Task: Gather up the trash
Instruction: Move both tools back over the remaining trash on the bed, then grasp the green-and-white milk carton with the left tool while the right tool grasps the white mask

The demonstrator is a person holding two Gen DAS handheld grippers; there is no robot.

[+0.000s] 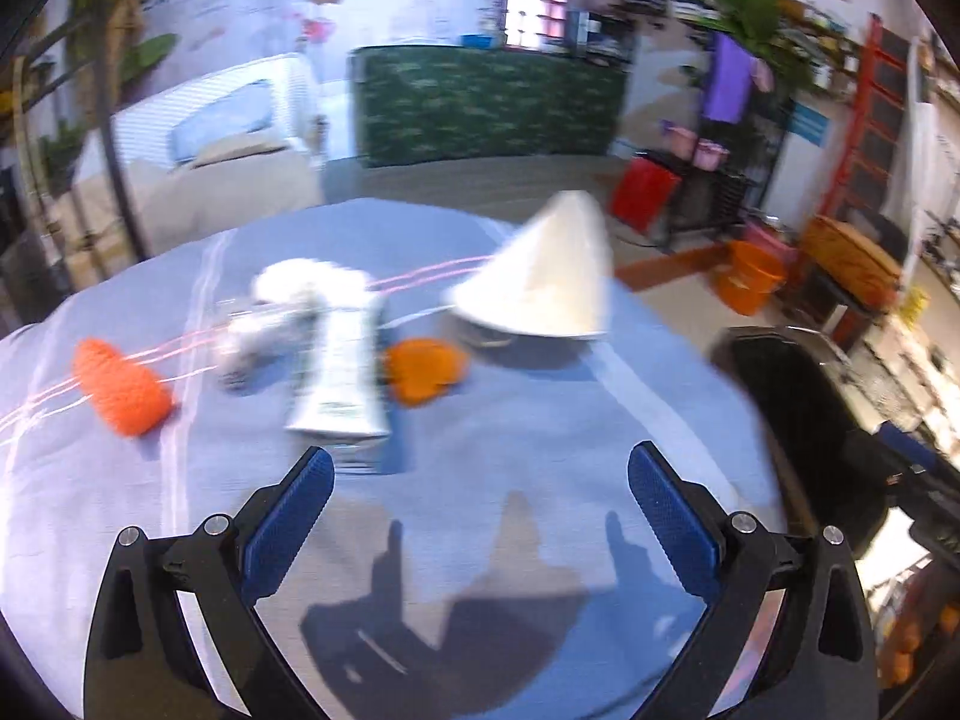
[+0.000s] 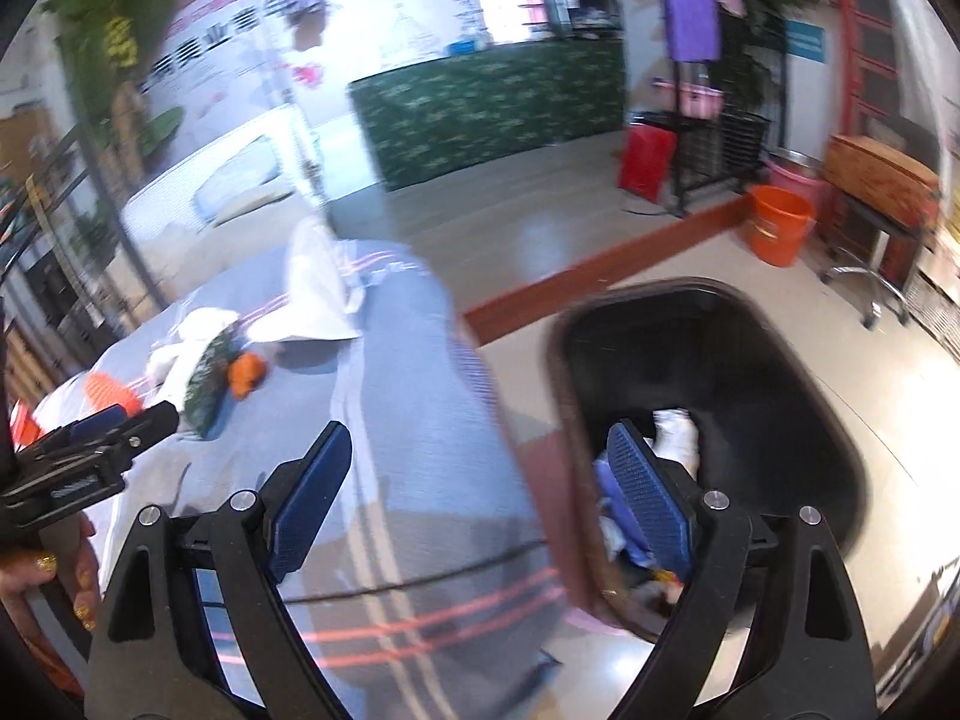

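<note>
My left gripper point(image 1: 480, 474) is open and empty above the blue striped tablecloth point(image 1: 540, 420). Ahead of it lie a silver wrapper point(image 1: 342, 378), crumpled white paper point(image 1: 300, 288), two orange peel pieces point(image 1: 123, 387) point(image 1: 423, 369) and a large white folded paper point(image 1: 552, 270) over a dark dish. My right gripper point(image 2: 480, 456) is open and empty at the table's right edge, its right finger over the black trash bin point(image 2: 750, 372), which holds white and purple scraps point(image 2: 675, 435). The left gripper point(image 2: 114, 426) shows at the left of the right wrist view, near the silver wrapper point(image 2: 207, 384).
The black bin point(image 1: 798, 420) stands on the floor right of the table. An orange bucket point(image 2: 777, 222), a red bag point(image 2: 645, 162) and a black rack stand beyond. A green patterned counter point(image 1: 486, 102) is behind the table. A hand point(image 2: 42, 576) holds the left gripper.
</note>
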